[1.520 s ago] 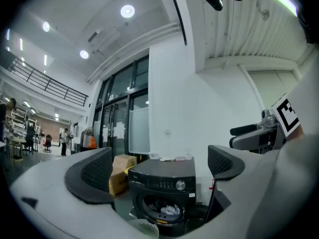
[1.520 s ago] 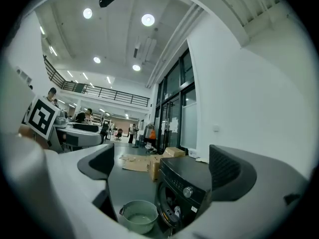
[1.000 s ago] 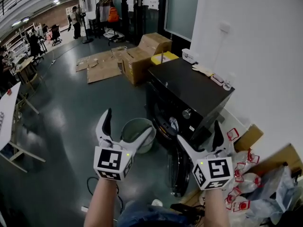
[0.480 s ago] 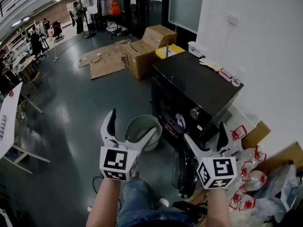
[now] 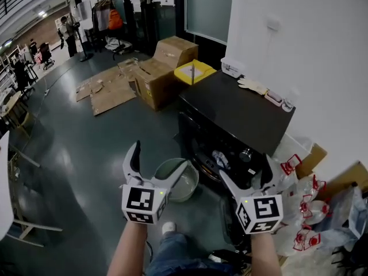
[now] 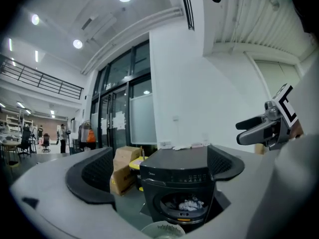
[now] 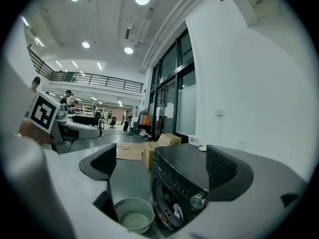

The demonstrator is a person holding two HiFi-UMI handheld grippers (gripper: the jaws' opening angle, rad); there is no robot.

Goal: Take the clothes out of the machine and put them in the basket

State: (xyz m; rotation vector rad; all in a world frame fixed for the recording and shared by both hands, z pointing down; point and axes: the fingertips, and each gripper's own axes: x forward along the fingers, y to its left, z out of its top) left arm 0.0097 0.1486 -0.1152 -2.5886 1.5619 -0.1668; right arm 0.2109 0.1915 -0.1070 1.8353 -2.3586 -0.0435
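The left gripper (image 5: 159, 156) and the right gripper (image 5: 244, 168) are held low in front, each with its jaws wide apart and holding nothing. Just beyond them the round basket (image 5: 191, 184) stands empty on the floor, near the black machine (image 5: 236, 108). The clothes (image 5: 221, 158) lie inside its drum. Farther off are cardboard boxes (image 5: 152, 79).

At frame centre the machine (image 5: 230, 108) has its drum mouth (image 5: 214, 154) open, with clear air between it and the left tool (image 5: 158, 157) and right tool (image 5: 244, 168). The open-topped basket (image 5: 179, 181) stands just lower left of the mouth. The swung door (image 5: 226, 223) and bags (image 5: 305, 223) crowd the lower right; the floor (image 5: 86, 154) at left lies bare.
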